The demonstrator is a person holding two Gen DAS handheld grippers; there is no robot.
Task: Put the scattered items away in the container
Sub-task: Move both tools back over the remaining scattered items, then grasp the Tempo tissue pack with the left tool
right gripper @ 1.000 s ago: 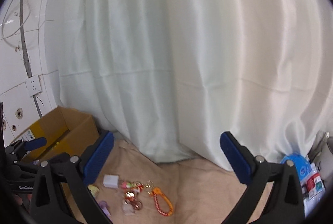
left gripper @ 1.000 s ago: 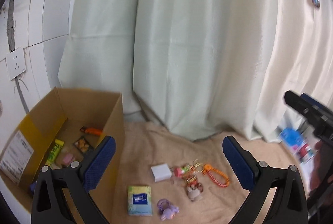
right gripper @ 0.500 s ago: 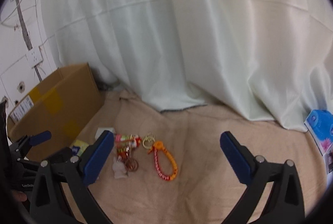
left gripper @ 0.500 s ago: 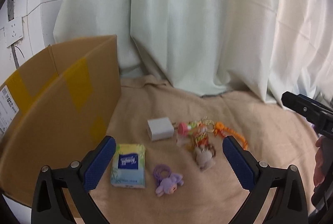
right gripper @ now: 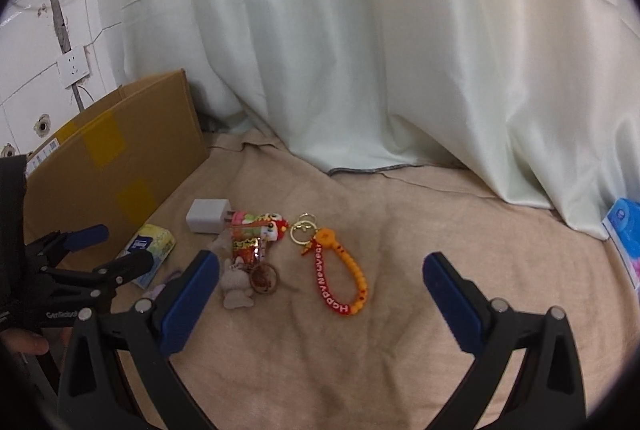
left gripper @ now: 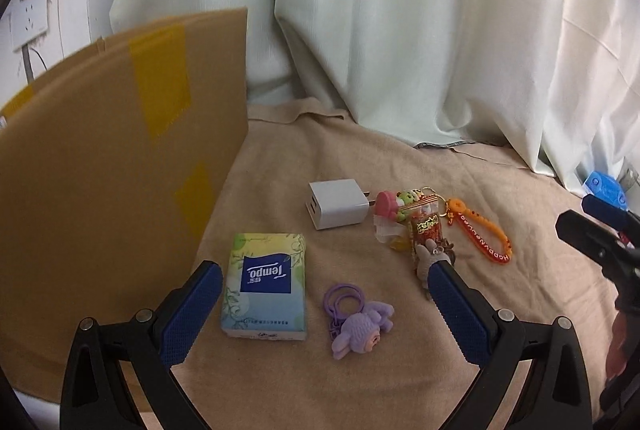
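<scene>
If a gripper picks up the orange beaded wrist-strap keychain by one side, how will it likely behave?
The orange beaded wrist-strap keychain lies as a limp loop on the beige cloth, so it would probably droop and swing. Its gold rings would likely dangle below. It looks light and thin, so the jaws may need to close nearly fully.
</scene>
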